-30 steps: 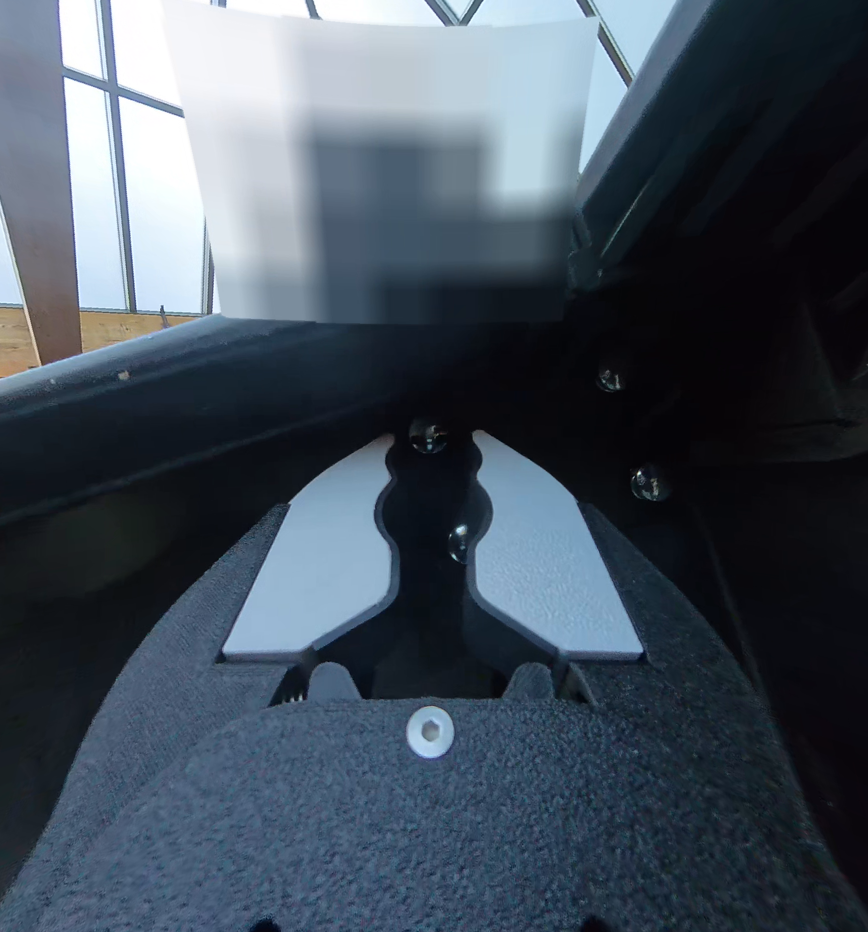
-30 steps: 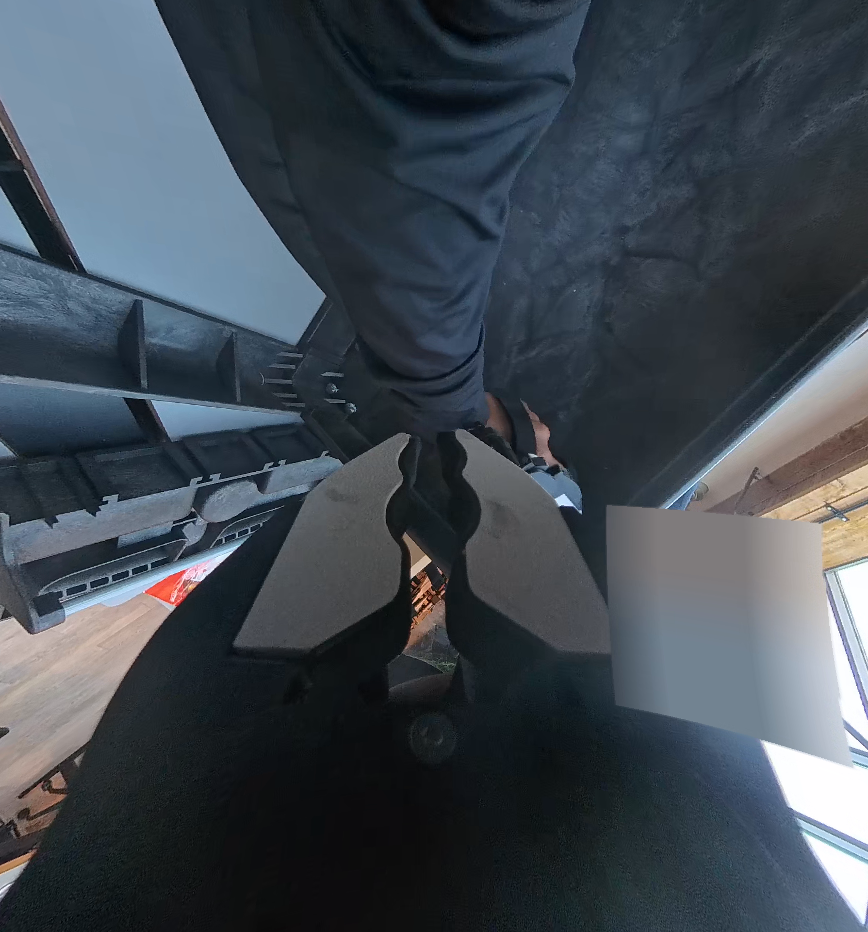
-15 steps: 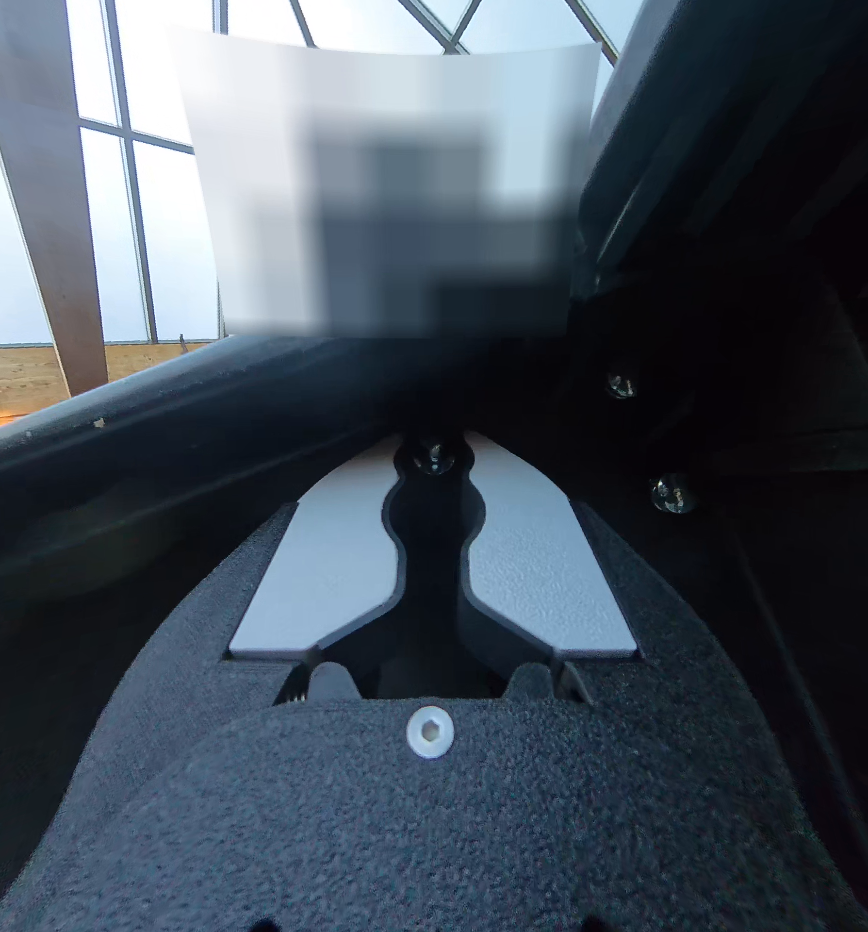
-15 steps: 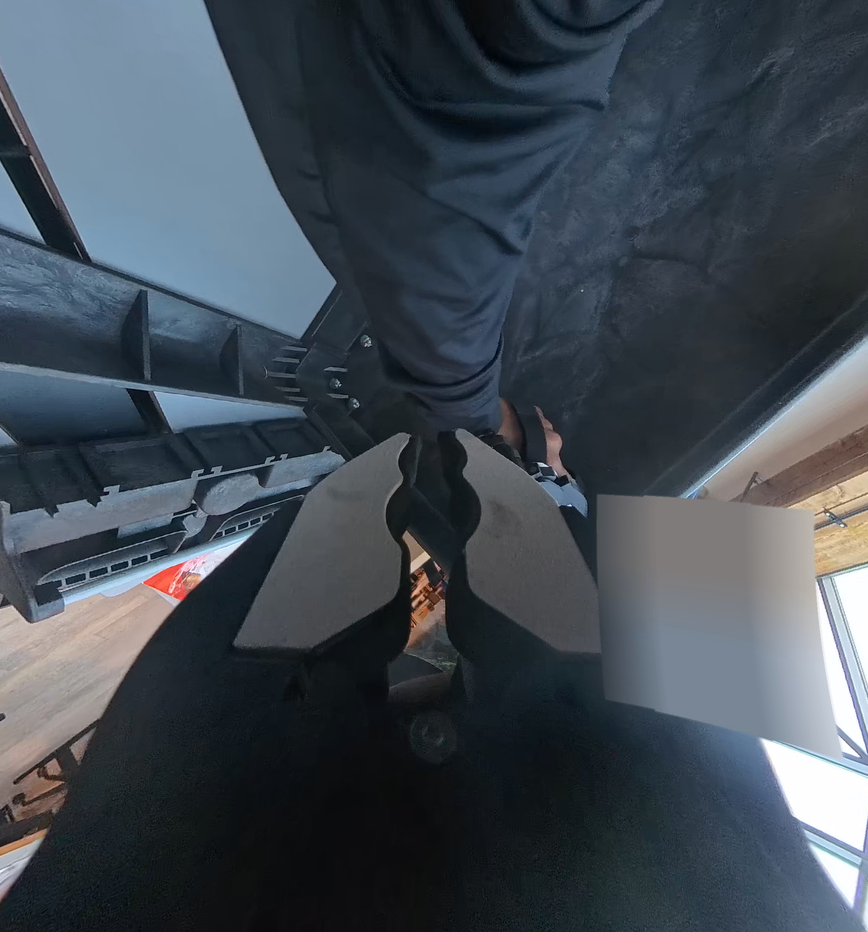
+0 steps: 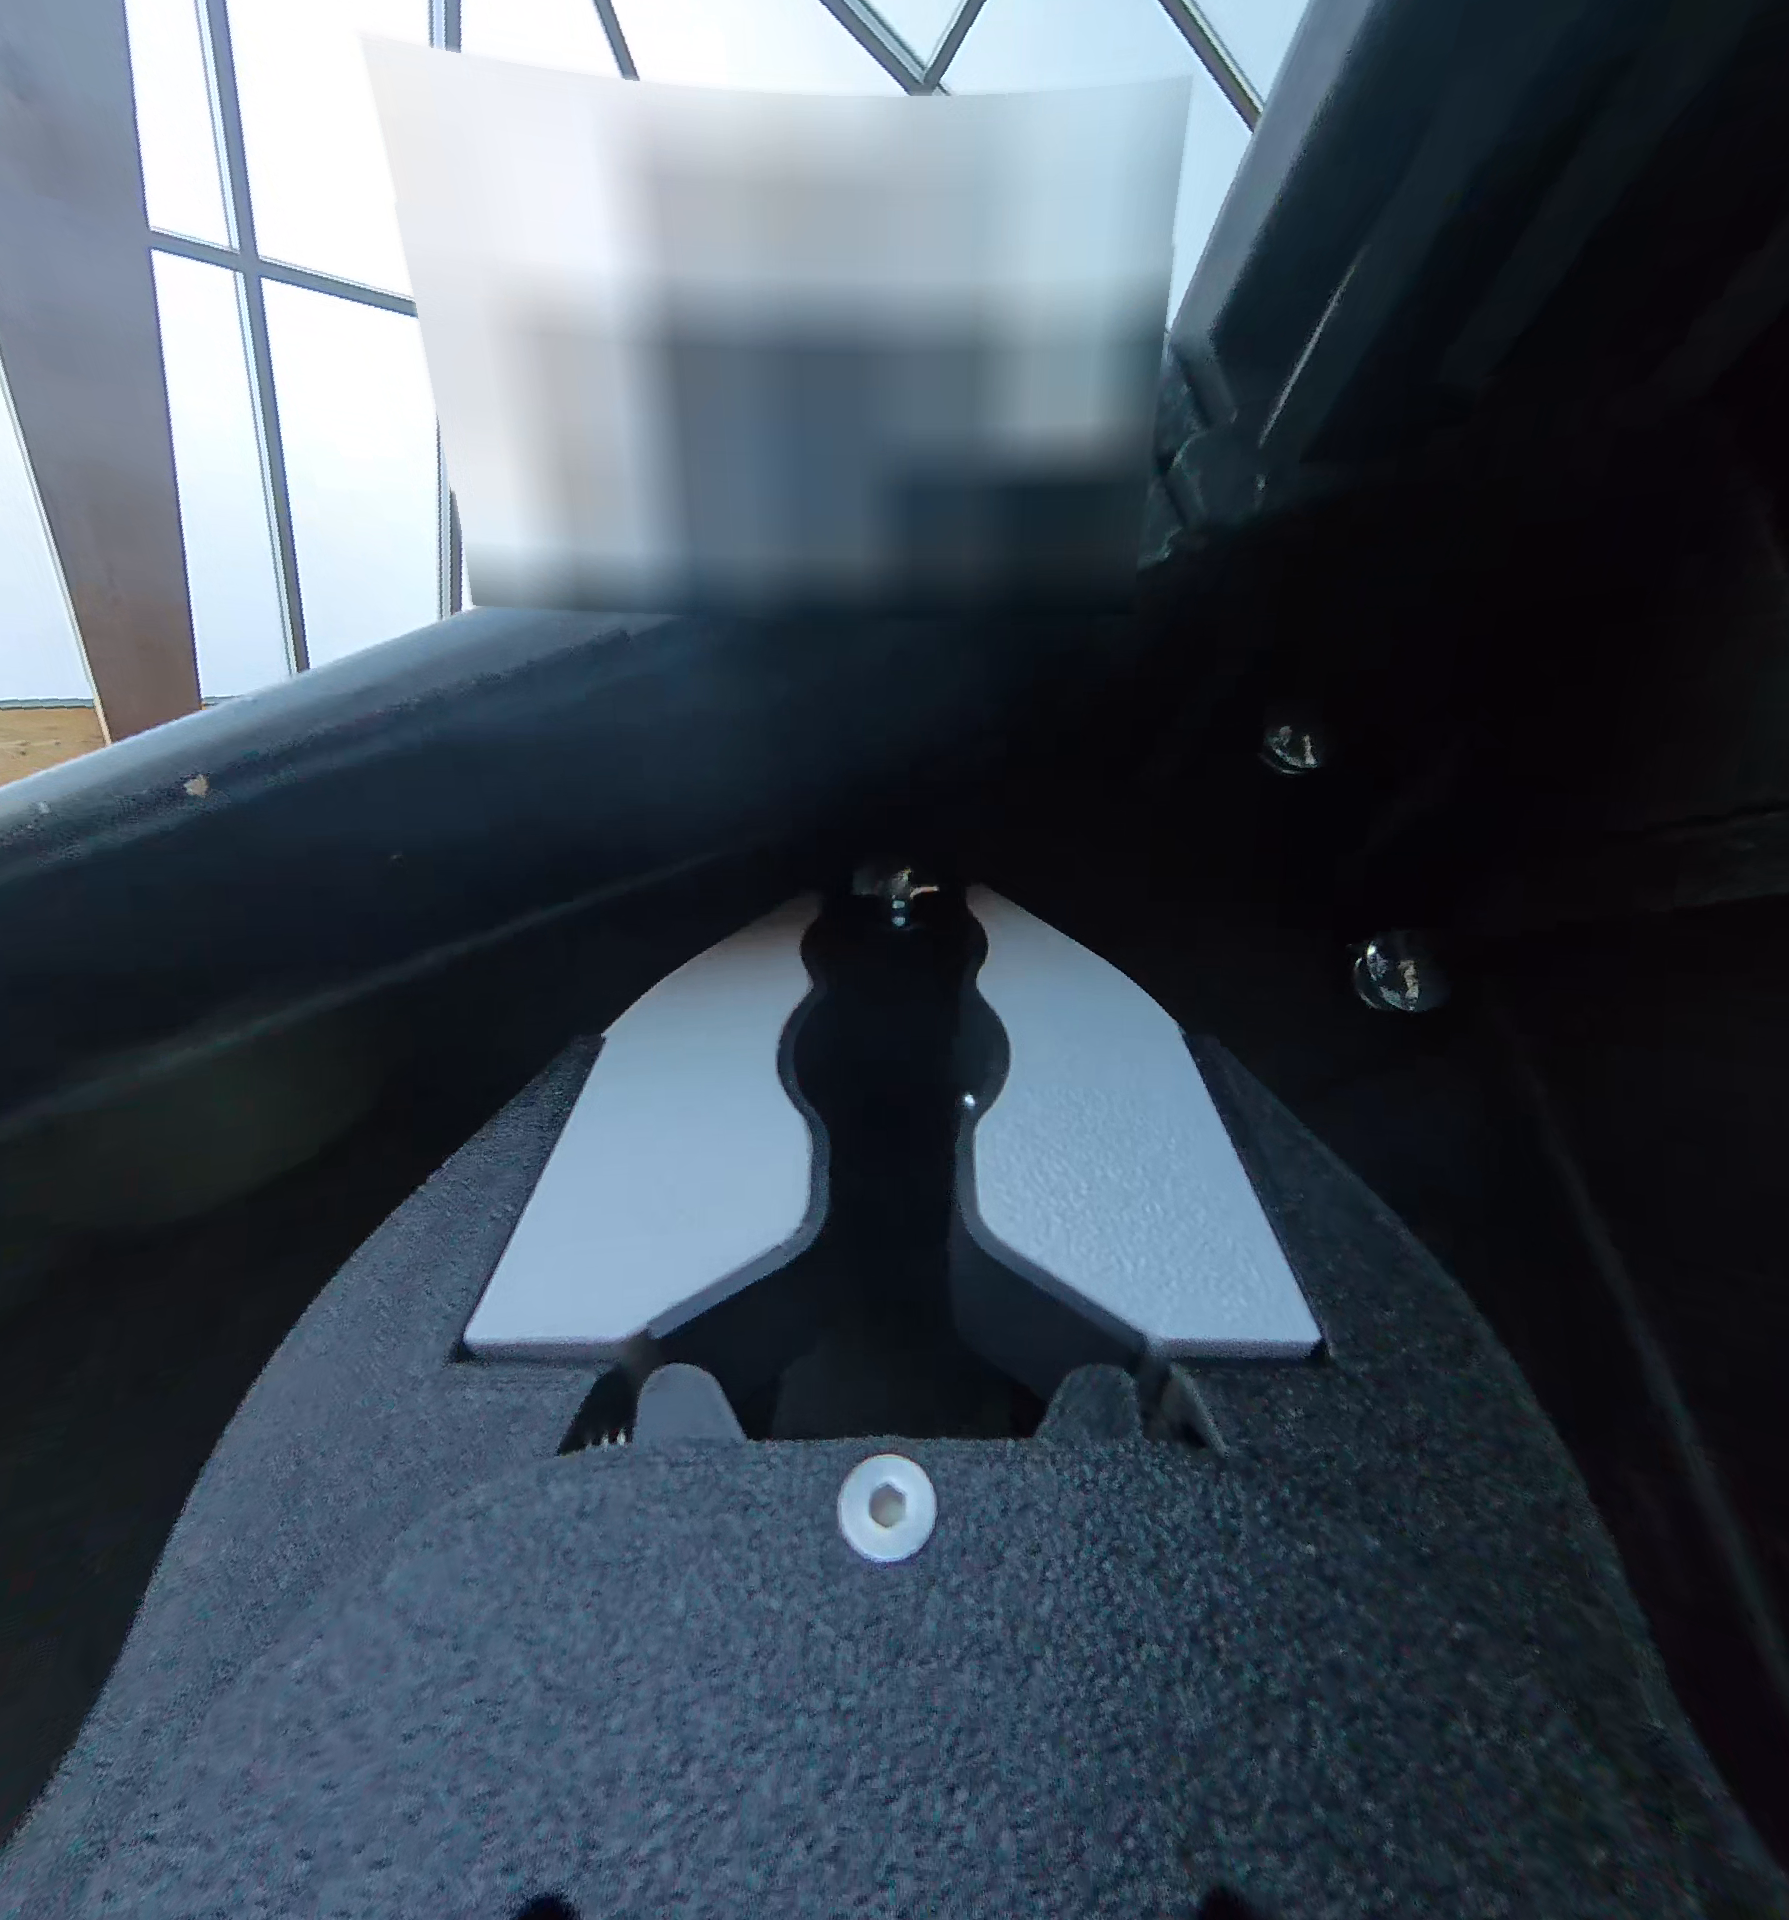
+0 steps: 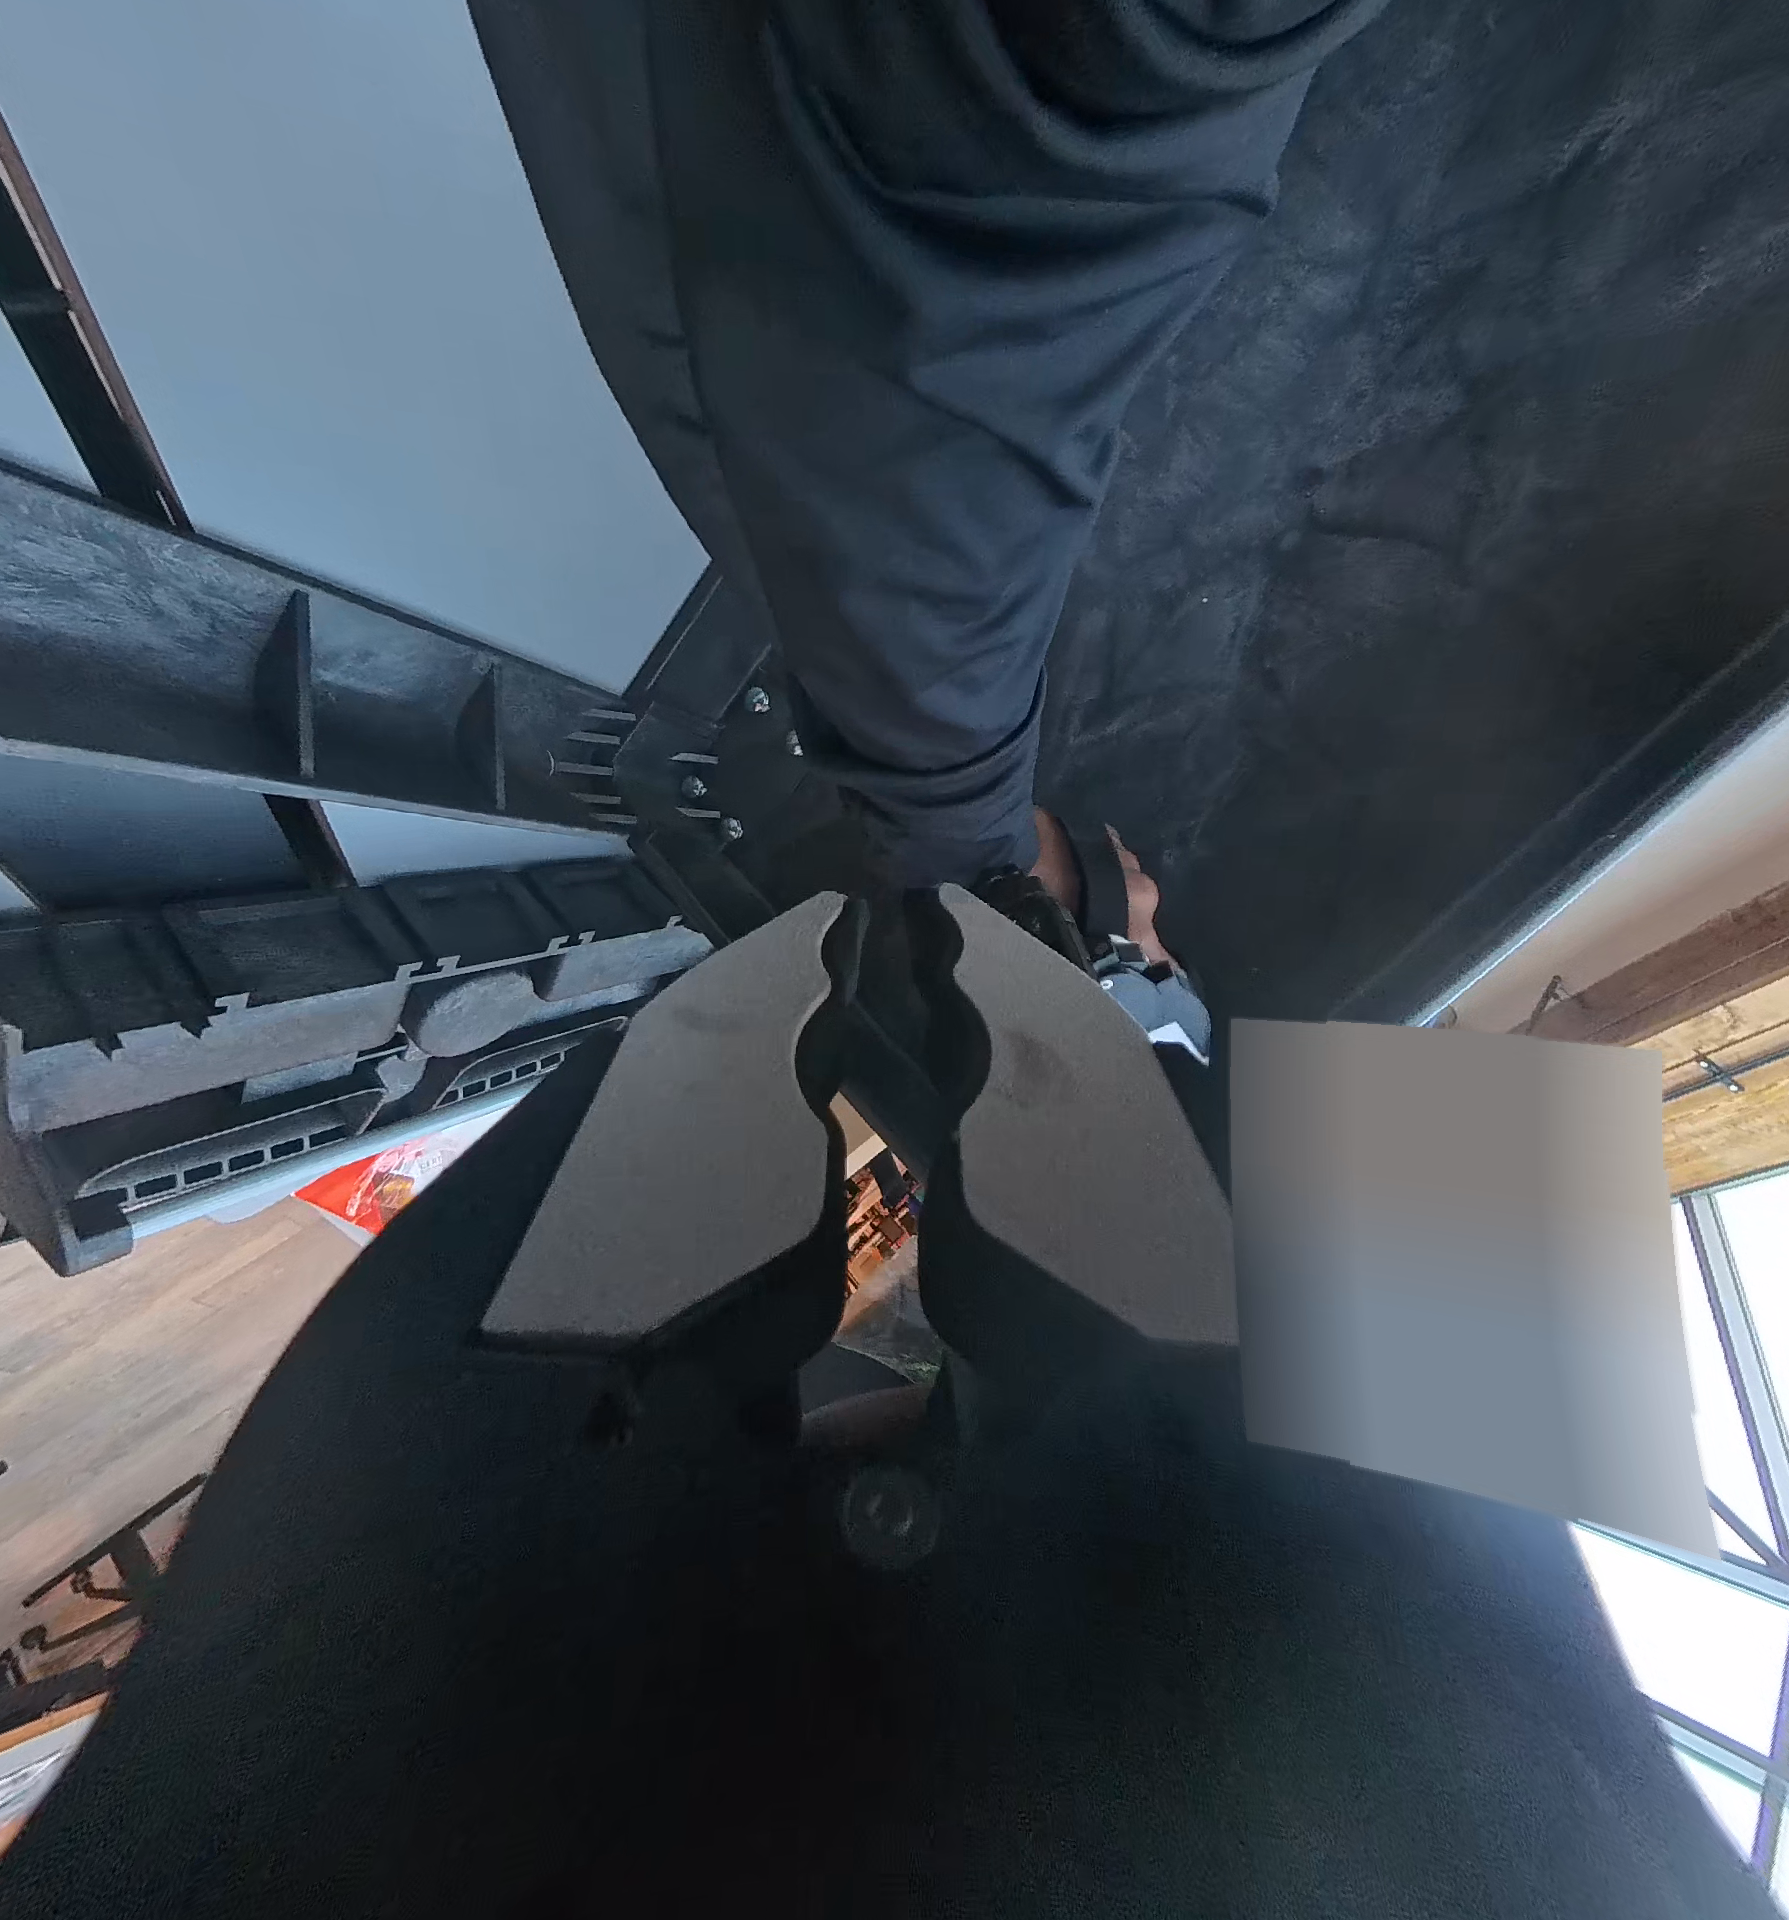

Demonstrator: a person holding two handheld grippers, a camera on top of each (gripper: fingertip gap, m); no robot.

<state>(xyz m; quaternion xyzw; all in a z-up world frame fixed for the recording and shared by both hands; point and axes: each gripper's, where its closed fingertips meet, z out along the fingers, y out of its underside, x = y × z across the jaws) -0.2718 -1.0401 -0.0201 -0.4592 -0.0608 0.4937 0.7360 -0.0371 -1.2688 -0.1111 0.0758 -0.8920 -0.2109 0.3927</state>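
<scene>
My left gripper (image 5: 895,904) has pale grey fingers (image 5: 682,1143) set a narrow gap apart, with nothing held. Its tips are close under a black rounded beam (image 5: 454,831), and a small screw (image 5: 898,888) shows just beyond them. My right gripper (image 6: 895,899) has its fingers (image 6: 682,1122) almost together and empty. It points up at a person's dark sleeve (image 6: 921,520) and hand (image 6: 1129,894). That hand holds the other gripper (image 6: 1150,997) next to a black bracket with screws (image 6: 724,769).
Black ribbed frame beams (image 6: 246,675) run on the left under a dark rough surface (image 6: 1492,416). More screws (image 5: 1397,971) sit in the dark frame on the right. Window panes (image 5: 350,416), a brown post (image 5: 69,364), wood flooring (image 6: 90,1351) and a red item (image 6: 381,1184) lie beyond. Some 35 cm of space lies between my two pairs of fingers.
Both views have shifted slightly. The sleeve and hand have drifted a little to the right in the right wrist view. Neither gripper's gap has clearly changed.
</scene>
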